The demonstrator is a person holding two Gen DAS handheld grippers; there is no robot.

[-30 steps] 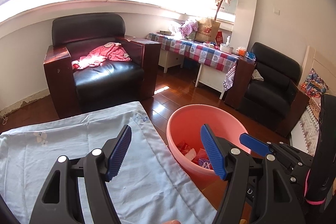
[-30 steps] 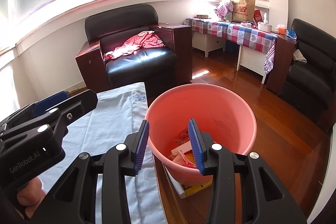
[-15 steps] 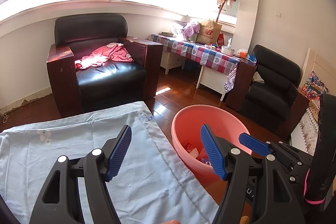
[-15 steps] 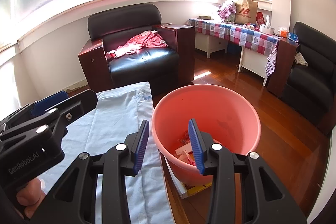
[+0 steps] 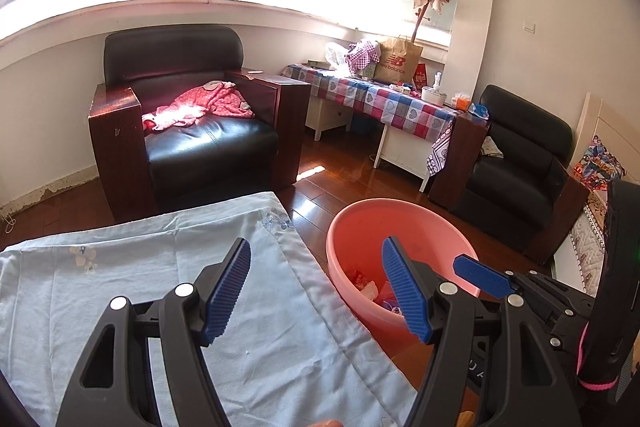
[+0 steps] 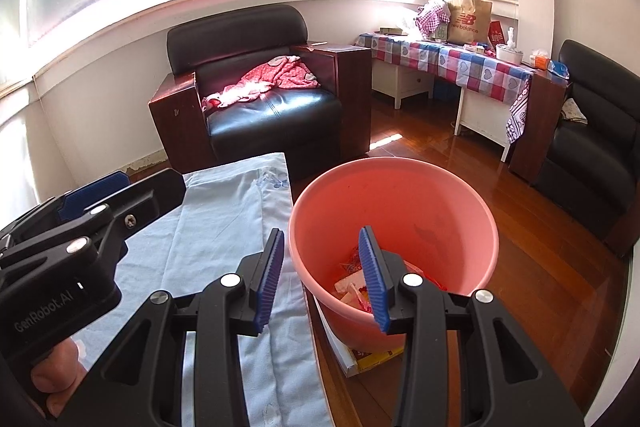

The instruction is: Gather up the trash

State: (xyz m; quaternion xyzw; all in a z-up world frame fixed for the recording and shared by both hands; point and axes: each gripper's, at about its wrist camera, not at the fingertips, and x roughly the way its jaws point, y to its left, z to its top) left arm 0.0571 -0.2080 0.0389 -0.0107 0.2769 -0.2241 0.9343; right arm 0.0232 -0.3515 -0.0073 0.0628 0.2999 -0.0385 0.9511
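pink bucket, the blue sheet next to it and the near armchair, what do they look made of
Pink bucket: likely moulded plastic, with smooth thin walls and a matte sheen.
Blue sheet: woven cloth, maybe cotton, matte, with creases and a stitched hem.
Armchair: glossy black leather or imitation, which I cannot tell apart, with bright window glare on the seat; its side panels look like dark varnished wood.
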